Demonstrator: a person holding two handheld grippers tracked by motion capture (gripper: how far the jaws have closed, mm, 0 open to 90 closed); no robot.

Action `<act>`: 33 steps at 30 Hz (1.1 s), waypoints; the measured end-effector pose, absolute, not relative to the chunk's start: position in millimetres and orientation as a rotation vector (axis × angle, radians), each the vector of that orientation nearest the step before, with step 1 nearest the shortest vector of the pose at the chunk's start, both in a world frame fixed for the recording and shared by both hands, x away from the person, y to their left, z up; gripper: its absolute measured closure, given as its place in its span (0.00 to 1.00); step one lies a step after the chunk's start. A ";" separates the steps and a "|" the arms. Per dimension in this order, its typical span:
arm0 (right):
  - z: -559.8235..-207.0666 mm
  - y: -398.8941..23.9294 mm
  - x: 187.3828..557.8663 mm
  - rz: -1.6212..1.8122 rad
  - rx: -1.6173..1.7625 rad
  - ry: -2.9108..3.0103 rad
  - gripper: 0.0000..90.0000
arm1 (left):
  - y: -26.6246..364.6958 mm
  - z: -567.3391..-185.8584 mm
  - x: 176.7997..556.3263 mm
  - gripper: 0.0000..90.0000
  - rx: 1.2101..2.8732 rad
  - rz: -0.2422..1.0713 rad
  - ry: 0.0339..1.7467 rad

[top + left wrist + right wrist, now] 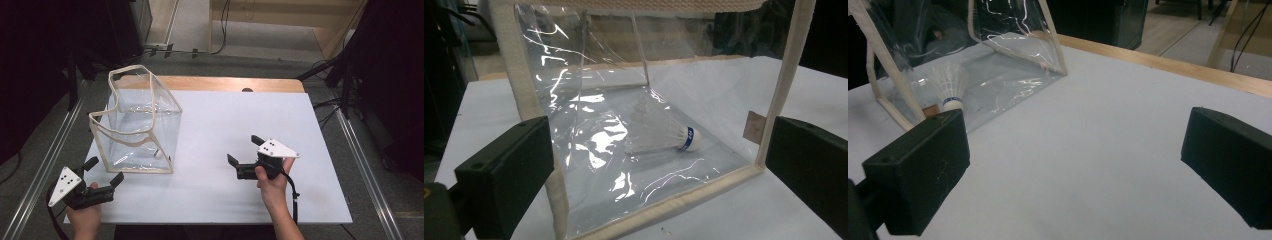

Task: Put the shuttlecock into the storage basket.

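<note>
A clear plastic bag [137, 122] with cream fabric edging stands on the white table [280, 120] at the left. Inside it lies a white shuttlecock [664, 137] with a blue band, on its side near the bag's front corner; the same shuttlecock [949, 87] appears through the plastic in the right gripper view. My left gripper [103, 171] is open just in front of the bag's near left corner, jaws wide, holding nothing. My right gripper [245, 150] is open over the table's middle right, well away from the bag, with nothing between its jaws.
A wooden strip [225, 83] runs along the table's far edge. Metal rails [47, 160] flank the table on both sides. Cables [325, 107] trail on the floor at the right. Dark equipment stands at the back left.
</note>
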State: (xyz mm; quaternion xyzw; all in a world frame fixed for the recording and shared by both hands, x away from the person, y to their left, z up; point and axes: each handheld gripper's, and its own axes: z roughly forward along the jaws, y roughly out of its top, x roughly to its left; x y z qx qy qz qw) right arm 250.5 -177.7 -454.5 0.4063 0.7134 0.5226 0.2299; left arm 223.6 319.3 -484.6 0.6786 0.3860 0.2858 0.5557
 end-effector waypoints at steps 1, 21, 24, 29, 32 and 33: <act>-455.1 -180.2 249.5 1.438 1.123 1.960 0.00 | 319.3 -484.6 223.6 0.00 1.603 0.675 0.911; -470.4 -235.9 228.4 1.387 1.193 1.877 0.00 | 317.9 -484.7 223.7 0.00 1.614 0.691 0.913; -474.6 -243.3 225.6 1.377 1.202 1.865 0.00 | 317.9 -484.7 223.9 0.00 1.613 0.690 0.912; -480.3 -254.4 221.9 1.360 1.210 1.866 0.00 | 317.3 -484.7 224.1 0.00 1.620 0.694 0.911; -483.1 -261.5 219.1 1.353 1.230 1.854 0.00 | 317.1 -484.8 224.2 0.00 1.619 0.694 0.912; -484.0 -264.2 218.3 1.350 1.232 1.852 0.00 | 317.1 -484.8 224.1 0.00 1.620 0.694 0.910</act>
